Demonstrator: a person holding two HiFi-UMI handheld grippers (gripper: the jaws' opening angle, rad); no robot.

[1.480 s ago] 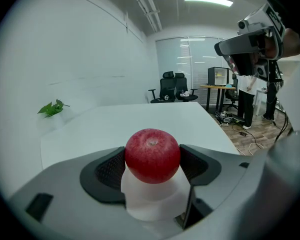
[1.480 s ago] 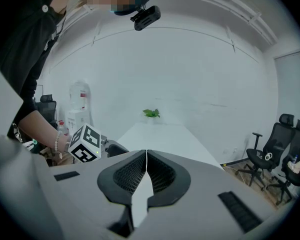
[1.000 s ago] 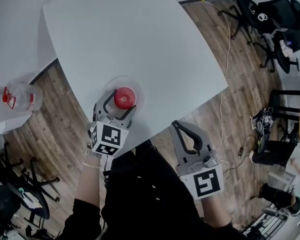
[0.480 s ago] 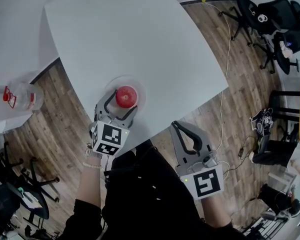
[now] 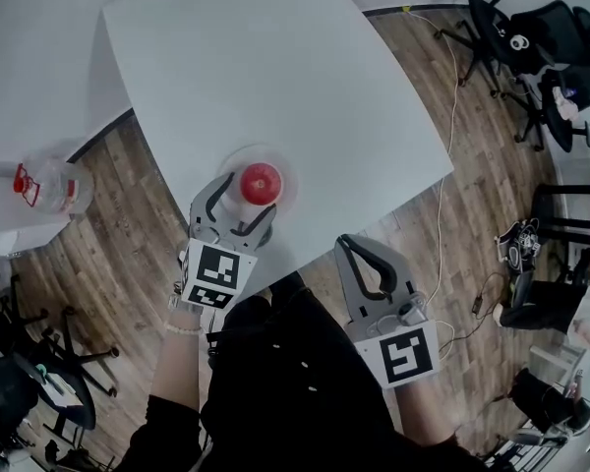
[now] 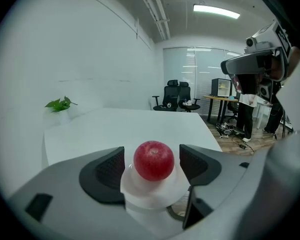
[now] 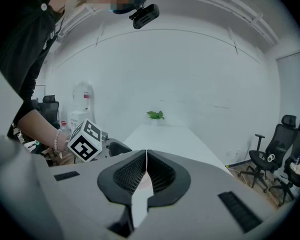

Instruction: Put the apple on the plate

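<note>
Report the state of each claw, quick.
Left claw: open, jaws either side of the apple, not gripping it.
Right claw: shut, empty.

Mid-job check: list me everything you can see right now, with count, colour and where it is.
Apple: one, red, on the plate, between the left gripper's jaws but not touched.
Plate: one, clear, near the table's near edge.
Table: one, white, centre of the head view.
Jug: one, clear with a red cap, on a separate white surface at the left.
Plant: one, green, at the table's far end.
Office chairs: several, black, far right on the floor.
Floor: wood, around the table.
Left gripper: one, grey and black, open, jaws either side of the apple.
Right gripper: one, grey and black, shut and empty, off the table's near edge.
</note>
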